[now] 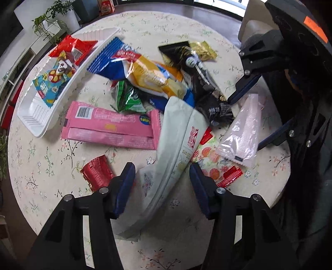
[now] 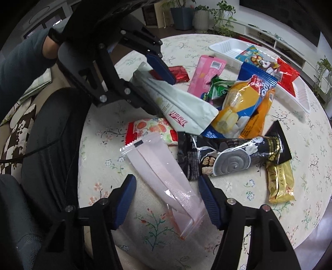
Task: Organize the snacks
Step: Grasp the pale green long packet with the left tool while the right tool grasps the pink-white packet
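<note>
Glossy foil wrappers [image 2: 234, 160] (crinkled), matt tablecloth [image 2: 311, 157] — cloth

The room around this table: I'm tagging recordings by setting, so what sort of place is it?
Probably a home living room: a floral tablecloth on a round table, potted plants and a low white shelf unit beyond.

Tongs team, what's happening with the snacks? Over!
Left tongs open astride pale green packet. Right tongs open astride clear pink packet. Snack pile crowds both.

One white tray [image 1: 37, 116], two packets [image 1: 50, 83] inside, about eleven outside.
</note>
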The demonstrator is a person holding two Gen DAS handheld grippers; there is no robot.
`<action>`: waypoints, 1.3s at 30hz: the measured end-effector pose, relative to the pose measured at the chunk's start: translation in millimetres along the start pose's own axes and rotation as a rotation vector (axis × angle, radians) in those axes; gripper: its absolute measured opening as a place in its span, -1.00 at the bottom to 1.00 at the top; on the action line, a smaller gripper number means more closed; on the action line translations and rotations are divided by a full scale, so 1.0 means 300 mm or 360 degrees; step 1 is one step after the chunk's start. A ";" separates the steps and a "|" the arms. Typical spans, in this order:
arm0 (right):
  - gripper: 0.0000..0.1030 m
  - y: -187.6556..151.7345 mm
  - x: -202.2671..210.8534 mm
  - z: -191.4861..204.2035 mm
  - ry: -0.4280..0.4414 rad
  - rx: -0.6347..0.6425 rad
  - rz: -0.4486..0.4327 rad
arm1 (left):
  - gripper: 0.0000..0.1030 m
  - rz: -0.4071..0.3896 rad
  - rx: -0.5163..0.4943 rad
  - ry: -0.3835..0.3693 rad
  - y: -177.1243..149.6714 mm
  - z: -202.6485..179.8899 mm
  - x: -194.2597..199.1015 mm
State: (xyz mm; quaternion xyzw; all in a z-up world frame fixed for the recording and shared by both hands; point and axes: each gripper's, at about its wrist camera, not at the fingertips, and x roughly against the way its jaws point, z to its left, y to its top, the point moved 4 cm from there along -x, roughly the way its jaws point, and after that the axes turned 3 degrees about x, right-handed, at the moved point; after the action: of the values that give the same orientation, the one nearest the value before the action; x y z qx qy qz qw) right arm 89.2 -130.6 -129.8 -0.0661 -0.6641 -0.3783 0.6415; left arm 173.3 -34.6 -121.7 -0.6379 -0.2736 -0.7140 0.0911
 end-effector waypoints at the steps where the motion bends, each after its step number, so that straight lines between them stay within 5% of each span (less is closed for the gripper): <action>1: 0.24 0.003 -0.004 -0.003 0.0006 0.0002 0.0010 | 0.02 0.0016 -0.0008 -0.0005 -0.002 -0.003 -0.006; 11: -0.08 0.024 -0.021 -0.026 0.0144 -0.0008 0.0079 | -0.10 0.0024 0.0002 -0.0057 0.009 0.004 -0.010; 16: -0.09 0.031 -0.021 -0.041 0.0160 -0.0019 0.0113 | -0.10 0.0126 -0.0050 0.0041 0.019 -0.013 -0.039; 21: -0.31 0.025 -0.012 -0.035 0.0187 -0.0018 0.0125 | -0.10 0.0160 -0.0046 0.0079 0.031 -0.012 -0.060; 29: -0.31 0.007 -0.014 -0.042 0.0204 -0.0071 0.0163 | -0.09 0.0210 -0.0093 0.0198 0.047 -0.036 -0.093; 39: -0.36 0.049 -0.030 -0.023 0.0186 -0.0065 0.0215 | -0.14 0.0245 -0.0009 0.0195 0.070 -0.043 -0.106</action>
State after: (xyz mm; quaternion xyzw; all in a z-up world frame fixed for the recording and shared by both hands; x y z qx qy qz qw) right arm 104.6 -120.7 -132.7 -0.1016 -0.6118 -0.3509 0.7017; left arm 177.5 -65.5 -146.9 -0.6124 -0.2155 -0.7434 0.1605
